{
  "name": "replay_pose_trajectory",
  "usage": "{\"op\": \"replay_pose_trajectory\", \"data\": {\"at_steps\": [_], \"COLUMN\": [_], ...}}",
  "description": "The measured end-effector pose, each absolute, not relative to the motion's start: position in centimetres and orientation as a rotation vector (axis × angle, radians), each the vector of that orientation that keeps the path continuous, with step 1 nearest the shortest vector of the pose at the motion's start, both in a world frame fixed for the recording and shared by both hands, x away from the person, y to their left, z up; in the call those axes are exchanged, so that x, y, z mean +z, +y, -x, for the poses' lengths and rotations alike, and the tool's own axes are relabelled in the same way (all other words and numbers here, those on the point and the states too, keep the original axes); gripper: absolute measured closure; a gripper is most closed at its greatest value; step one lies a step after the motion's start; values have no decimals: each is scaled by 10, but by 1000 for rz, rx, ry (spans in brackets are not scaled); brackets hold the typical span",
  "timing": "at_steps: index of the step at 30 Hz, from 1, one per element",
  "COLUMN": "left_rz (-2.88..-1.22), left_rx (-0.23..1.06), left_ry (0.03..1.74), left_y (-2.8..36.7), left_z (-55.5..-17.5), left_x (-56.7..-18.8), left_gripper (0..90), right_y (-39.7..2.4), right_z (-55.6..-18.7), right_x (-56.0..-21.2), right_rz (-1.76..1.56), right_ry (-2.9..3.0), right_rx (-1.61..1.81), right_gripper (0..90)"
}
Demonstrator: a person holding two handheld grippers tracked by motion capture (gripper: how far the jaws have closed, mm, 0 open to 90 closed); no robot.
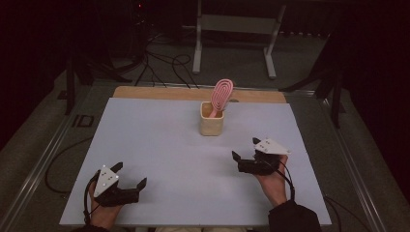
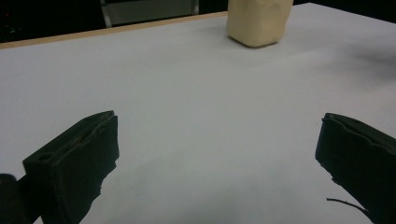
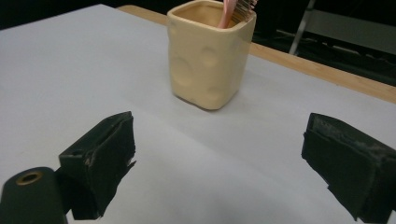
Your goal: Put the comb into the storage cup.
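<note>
1. One worktop (image 1: pixel 159 145), white on top, with a wooden strip along its far edge.
2. Two grippers, each held in a hand at the near edge. The left gripper (image 1: pixel 130 174) sits near left with its jaws spread apart and nothing between them. The right gripper (image 1: pixel 245 149) sits near right, jaws likewise apart and empty.
3. One cream cup (image 1: pixel 212 118) stands upright on the far middle of the worktop, closer to the right gripper, well apart from both.
4. One pink brush (image 1: pixel 221 95) stands in the cup, head up, leaning right.
</note>
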State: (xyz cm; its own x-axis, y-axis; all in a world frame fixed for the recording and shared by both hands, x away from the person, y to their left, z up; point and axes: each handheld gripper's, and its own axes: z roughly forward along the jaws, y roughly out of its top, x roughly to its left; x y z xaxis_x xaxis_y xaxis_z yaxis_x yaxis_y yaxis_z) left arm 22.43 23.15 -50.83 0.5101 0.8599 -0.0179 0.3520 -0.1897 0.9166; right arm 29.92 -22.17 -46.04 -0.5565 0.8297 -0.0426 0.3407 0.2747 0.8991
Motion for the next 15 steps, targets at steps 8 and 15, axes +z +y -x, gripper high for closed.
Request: {"op": "replay_pose_trajectory", "data": {"at_steps": [8,15], "left_rz": [-1764,-1759], "left_rx": [650,657], "left_ry": [1025,1020], "left_y": [232,234], "left_z": [-224,-223], "left_x": [-508,-507], "left_gripper": [0,0], "right_y": [-235,-248], "right_z": [-283,-266], "right_x": [-473,-475], "right_rz": [-1048,-1002], "right_ry": [2032,2019], "right_rx": [1231,1284], "right_gripper": [96,96]}}
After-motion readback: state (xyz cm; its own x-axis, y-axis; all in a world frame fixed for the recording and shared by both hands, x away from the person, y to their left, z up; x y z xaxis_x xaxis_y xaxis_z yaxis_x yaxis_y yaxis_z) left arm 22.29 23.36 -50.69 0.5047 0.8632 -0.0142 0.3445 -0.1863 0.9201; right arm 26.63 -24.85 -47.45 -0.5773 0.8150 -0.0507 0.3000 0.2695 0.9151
